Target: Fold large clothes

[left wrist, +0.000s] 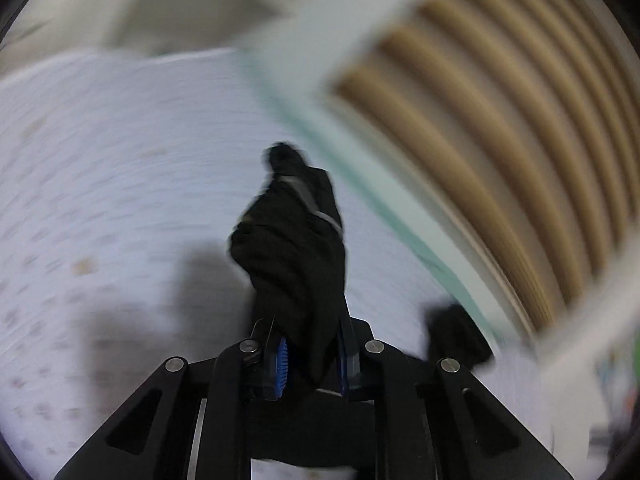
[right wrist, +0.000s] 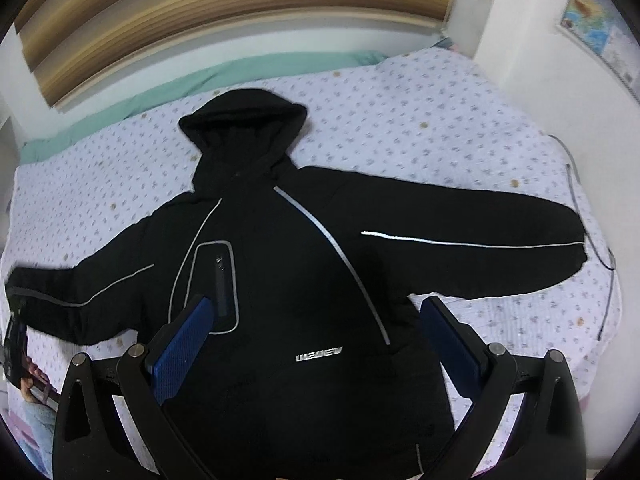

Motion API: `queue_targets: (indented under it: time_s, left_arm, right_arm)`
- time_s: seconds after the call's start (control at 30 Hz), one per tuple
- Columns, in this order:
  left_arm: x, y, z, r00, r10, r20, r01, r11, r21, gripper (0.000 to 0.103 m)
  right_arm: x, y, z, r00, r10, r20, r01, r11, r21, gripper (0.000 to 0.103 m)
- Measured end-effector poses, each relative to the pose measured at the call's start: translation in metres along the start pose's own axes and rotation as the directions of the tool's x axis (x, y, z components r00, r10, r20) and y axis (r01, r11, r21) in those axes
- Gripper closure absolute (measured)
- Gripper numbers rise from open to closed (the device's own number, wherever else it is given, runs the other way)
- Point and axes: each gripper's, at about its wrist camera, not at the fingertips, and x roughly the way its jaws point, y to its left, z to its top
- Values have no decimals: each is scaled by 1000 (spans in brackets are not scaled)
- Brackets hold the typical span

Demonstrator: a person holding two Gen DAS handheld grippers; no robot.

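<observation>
Left wrist view, blurred: the left gripper [left wrist: 310, 364] has its jaws drawn in narrow, pinching a bunch of black jacket [left wrist: 294, 248] fabric that rises off the dotted bedsheet [left wrist: 120, 200].

Right wrist view: the jacket lies face up on the bedsheet [right wrist: 440, 120], sleeves spread wide, hood [right wrist: 244, 120] toward the slatted headboard [right wrist: 240, 12]. The right gripper [right wrist: 316, 344] hangs over the jacket's lower front, jaws wide, blue pads [right wrist: 182, 344] gripping nothing. A hand [right wrist: 30, 380] shows by the sleeve end nearest the frame's left edge.

A flower-print bedsheet [right wrist: 400, 112], a green pillow [right wrist: 200, 76], a wall map [right wrist: 600, 24], a black cable [right wrist: 600, 240].
</observation>
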Motion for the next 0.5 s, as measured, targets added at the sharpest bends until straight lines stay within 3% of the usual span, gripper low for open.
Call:
queue_targets:
  time_s: [0.1, 0.17, 0.27, 0.4, 0.5]
  left_arm:
    - [32, -70, -27, 982, -134, -135, 155, 975, 159, 85]
    - [67, -97, -54, 961, -131, -245, 185, 959, 214, 85]
    - [117, -108, -92, 930, -70, -360, 147, 971, 191, 85]
    - [148, -105, -129, 911, 32, -411, 46, 983, 178, 83]
    - [148, -94, -144, 901, 20, -432, 34, 992, 118, 66]
  right_arm:
    - [8, 5, -3, 999, 32, -16, -32, 999, -6, 0]
    - [10, 6, -6, 999, 48, -22, -49, 999, -9, 0]
    - [13, 6, -11, 998, 62, -29, -62, 998, -13, 0]
    - [19, -1, -16, 997, 59, -44, -59, 998, 0, 0]
    - [31, -5, -16, 994, 83, -73, -81, 996, 27, 0]
